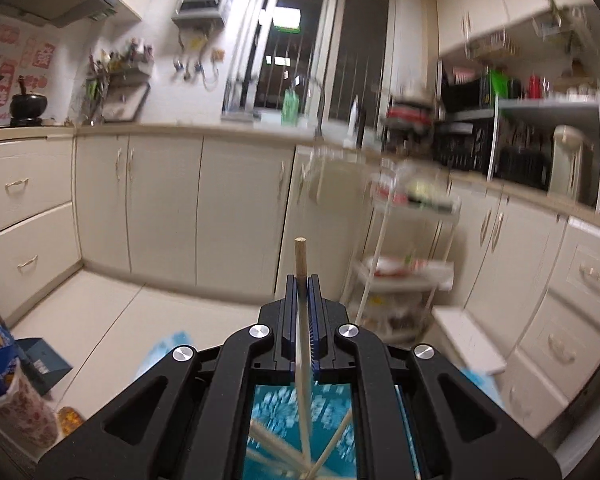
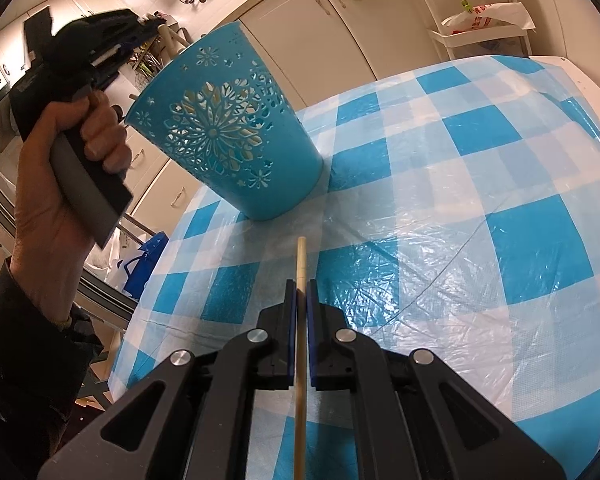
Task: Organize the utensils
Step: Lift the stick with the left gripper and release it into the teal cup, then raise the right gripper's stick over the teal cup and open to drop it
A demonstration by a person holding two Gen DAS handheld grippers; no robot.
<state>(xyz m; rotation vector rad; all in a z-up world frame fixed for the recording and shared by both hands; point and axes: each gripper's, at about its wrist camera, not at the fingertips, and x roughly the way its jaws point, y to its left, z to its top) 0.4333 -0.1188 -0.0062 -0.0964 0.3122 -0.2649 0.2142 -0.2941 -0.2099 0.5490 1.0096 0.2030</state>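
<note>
Black tongs (image 2: 301, 292), blue pads, dark sleeve (image 2: 16, 360)

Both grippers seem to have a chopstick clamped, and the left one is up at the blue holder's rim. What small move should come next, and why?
Probably open the left gripper so its chopstick drops in. In its own view the stick runs down between the shut jaws into the blue cut-out holder, where other sticks already lie. The right gripper holds its chopstick over the checked tablecloth.

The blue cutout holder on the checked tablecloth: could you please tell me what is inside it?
In the left wrist view, several pale wooden sticks lie crossed inside the blue holder. In the right wrist view, its cutouts show only pale slivers; the solid wall hides the rest.
</note>
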